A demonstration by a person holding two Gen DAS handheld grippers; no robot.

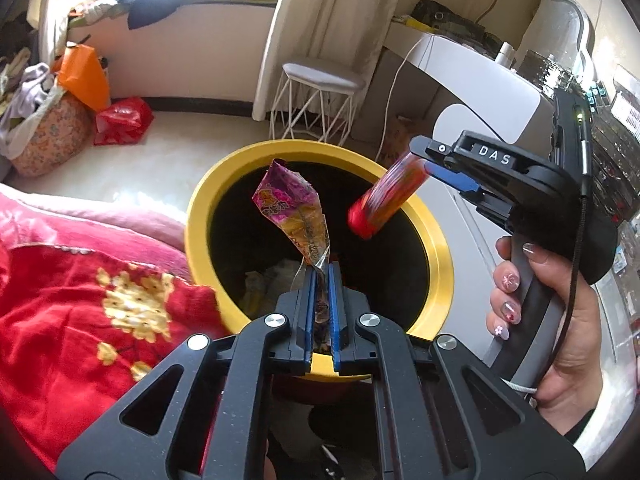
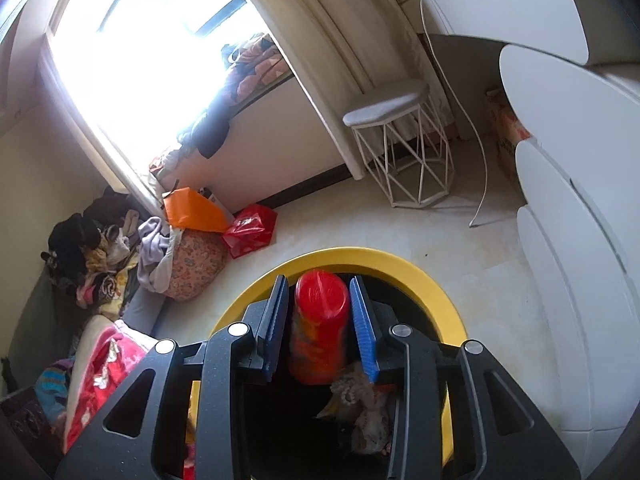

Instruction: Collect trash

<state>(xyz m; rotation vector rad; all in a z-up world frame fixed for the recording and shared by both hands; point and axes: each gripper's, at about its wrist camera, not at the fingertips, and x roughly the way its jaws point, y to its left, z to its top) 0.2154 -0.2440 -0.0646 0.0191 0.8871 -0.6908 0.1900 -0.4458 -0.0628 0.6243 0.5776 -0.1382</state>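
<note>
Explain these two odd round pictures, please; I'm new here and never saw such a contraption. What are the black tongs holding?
Each picture comes from a fisheye camera mounted on a handheld two-finger gripper, looking along its fingers. There is no robot: a person's hand holds the right gripper by its handle. In the left camera's view, the left gripper is shut on a crinkled pink-and-yellow snack wrapper above a round yellow-rimmed bin with trash inside. The right gripper's jaws stand apart around a blurred red cylindrical can over the same bin; it looks released.
</note>
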